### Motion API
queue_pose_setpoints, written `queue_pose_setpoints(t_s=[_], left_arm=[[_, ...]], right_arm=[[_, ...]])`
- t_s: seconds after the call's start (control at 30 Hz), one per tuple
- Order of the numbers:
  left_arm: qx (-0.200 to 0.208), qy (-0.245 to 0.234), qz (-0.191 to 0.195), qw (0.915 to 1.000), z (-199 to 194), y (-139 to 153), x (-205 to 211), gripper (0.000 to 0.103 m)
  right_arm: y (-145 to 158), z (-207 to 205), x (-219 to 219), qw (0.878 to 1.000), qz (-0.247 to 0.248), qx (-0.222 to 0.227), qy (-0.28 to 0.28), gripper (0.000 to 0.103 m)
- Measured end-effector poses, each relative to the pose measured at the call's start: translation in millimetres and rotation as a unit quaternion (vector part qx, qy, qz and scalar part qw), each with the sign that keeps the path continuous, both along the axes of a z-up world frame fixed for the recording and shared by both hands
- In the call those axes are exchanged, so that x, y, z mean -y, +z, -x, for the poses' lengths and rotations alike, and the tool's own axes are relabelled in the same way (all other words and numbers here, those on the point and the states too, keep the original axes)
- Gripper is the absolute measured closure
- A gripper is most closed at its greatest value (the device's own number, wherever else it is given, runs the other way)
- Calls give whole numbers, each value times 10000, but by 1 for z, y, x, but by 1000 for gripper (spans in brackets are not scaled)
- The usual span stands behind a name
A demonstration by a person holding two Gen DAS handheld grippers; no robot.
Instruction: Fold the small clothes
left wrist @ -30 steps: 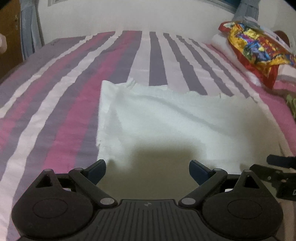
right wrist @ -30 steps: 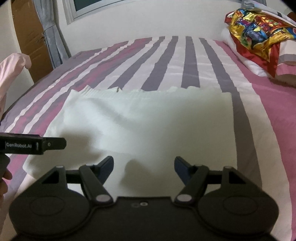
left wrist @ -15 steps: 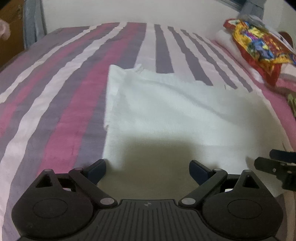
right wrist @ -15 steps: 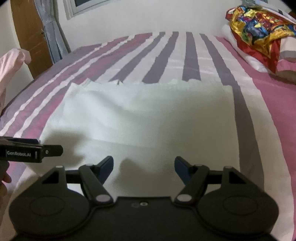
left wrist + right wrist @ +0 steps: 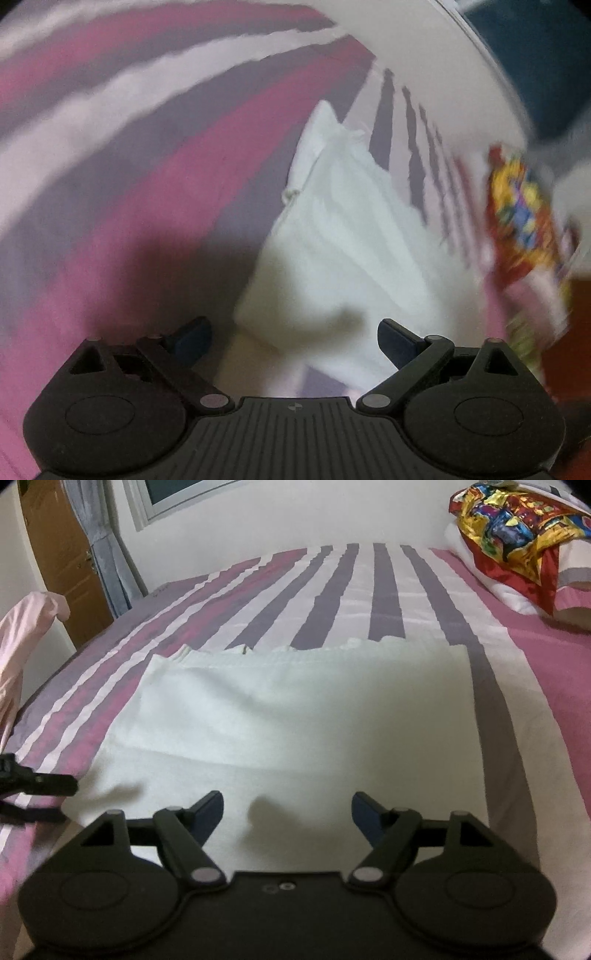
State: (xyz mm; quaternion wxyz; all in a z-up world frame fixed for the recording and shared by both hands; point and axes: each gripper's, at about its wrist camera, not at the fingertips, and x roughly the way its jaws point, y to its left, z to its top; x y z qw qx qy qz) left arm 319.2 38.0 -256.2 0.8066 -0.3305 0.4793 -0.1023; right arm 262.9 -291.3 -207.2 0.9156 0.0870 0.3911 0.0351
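Note:
A white folded garment [image 5: 295, 709] lies flat on the striped bedsheet [image 5: 332, 590]. My right gripper [image 5: 287, 801] hovers over its near edge, jaws wide and still opening, with nothing between the pads. In the blurred, rolled left wrist view the same white garment [image 5: 351, 240] runs up and to the right. My left gripper [image 5: 293, 328] is open over its near left corner and grips nothing. In the right wrist view a left gripper finger [image 5: 51, 784] shows just off the garment's left edge.
A colourful red and yellow cloth [image 5: 517, 520] lies on white pillows at the far right, also the colourful cloth [image 5: 524, 218] in the left view. A pink garment [image 5: 22, 635] hangs at the left edge. A wooden door [image 5: 62, 554] and curtain stand behind.
My left gripper has swung left to the garment's left corner and rolled, so its view is tilted and blurred. The right gripper has stayed put, jaws slightly wider.

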Motion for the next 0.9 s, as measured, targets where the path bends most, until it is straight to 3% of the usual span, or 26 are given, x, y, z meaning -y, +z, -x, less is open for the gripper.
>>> queue_pose_setpoints(t_s=[0.1, 0.2, 0.3, 0.4, 0.47, 0.57, 0.83, 0.9], left_arm=[[-184, 519, 1006, 9934, 15, -20, -9, 7], [-126, 940, 1629, 9821, 18, -38, -14, 8], [13, 1265, 1998, 9716, 17, -48, -9, 8], [201, 1467, 2186, 9645, 15, -54, 1, 9], [226, 1472, 2311, 9615, 8, -60, 7, 50], [93, 1638, 2406, 9566, -3, -69, 11, 60], [533, 1840, 2081, 9592, -9, -64, 19, 60], [539, 1905, 2022, 9591, -8, -64, 18, 70]], right_arm=[[0, 1, -1, 10000, -66, 7, 12, 27], [1, 1, -3, 9999, -95, 50, 37, 27], [4, 2, -3, 9998, -132, 109, 41, 27], [5, 2, -3, 9997, -160, 161, 44, 27], [3, 1, -3, 9997, -175, 155, 28, 26], [1, 0, -2, 9996, -229, 140, -5, 26], [-2, -3, 0, 9996, -197, 223, -12, 27], [0, -8, 0, 9996, -99, 278, -35, 27]])
